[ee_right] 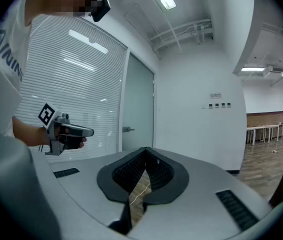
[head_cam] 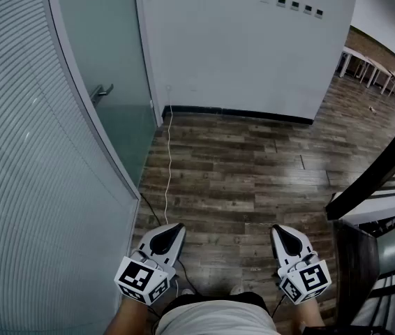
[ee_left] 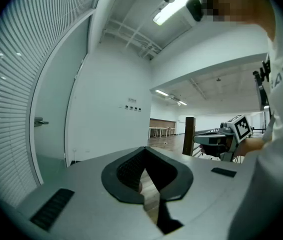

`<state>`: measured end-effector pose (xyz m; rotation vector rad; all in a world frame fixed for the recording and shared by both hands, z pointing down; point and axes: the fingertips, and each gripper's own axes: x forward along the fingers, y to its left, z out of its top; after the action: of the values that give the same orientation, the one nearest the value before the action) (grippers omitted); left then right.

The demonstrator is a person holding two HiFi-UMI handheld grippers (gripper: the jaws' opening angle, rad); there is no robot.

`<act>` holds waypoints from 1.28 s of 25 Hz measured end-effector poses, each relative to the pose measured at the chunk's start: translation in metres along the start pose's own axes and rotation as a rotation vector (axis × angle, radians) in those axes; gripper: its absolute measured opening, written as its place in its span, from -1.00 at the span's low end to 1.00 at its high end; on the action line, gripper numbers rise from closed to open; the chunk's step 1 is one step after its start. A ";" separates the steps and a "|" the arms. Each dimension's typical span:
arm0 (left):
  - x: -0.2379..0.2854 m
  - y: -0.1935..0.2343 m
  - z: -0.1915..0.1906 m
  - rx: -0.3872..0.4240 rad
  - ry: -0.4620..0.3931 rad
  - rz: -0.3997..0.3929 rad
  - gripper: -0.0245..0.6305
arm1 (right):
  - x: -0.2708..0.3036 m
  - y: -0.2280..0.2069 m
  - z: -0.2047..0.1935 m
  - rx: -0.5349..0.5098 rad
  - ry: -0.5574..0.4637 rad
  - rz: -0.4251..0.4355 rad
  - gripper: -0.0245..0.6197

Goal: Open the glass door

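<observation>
Fingers [ee_left: 126, 170] of the left gripper [head_cam: 173, 227] are pressed together at their tips with nothing between them, and the right gripper [head_cam: 276, 228] is closed and empty in the same way. Both are held level and side by side, low over the wooden floor [head_cam: 239, 173]. A curved partition of striped glass [head_cam: 23, 187] fills the left side, and a white wall [head_cam: 239, 47] faces the person. The frosted glass door [head_cam: 107, 54] stands between the partition and this wall, ahead and to the left of the left gripper and well apart from both grippers. A dark stair railing [head_cam: 375, 180] crosses the right edge. A thin white cable [head_cam: 169, 152] runs over the floor from the wall's foot towards the left gripper. The door's metal lever handle [head_cam: 101, 91] is untouched.
</observation>
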<state>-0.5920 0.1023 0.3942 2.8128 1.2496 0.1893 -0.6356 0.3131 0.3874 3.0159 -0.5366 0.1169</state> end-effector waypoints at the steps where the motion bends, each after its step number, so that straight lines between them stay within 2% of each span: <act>1: -0.007 0.007 -0.002 -0.002 -0.002 0.005 -0.93 | 0.004 0.008 -0.001 -0.001 -0.001 0.000 -0.92; 9: -0.038 0.044 -0.010 -0.022 -0.004 0.019 -0.93 | 0.026 0.054 -0.010 0.008 0.022 0.015 -0.92; 17: -0.023 0.071 -0.017 -0.021 0.009 0.039 -0.93 | 0.063 0.050 -0.018 0.019 0.019 0.042 -0.92; 25: 0.027 0.109 -0.004 -0.004 0.020 0.082 -0.93 | 0.127 0.011 -0.011 0.031 0.001 0.087 -0.92; 32: 0.103 0.136 0.010 -0.007 0.025 0.130 -0.93 | 0.188 -0.060 -0.003 0.039 -0.003 0.113 -0.92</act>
<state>-0.4219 0.0875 0.4076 2.8955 1.0693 0.2349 -0.4394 0.3055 0.4038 3.0227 -0.7136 0.1303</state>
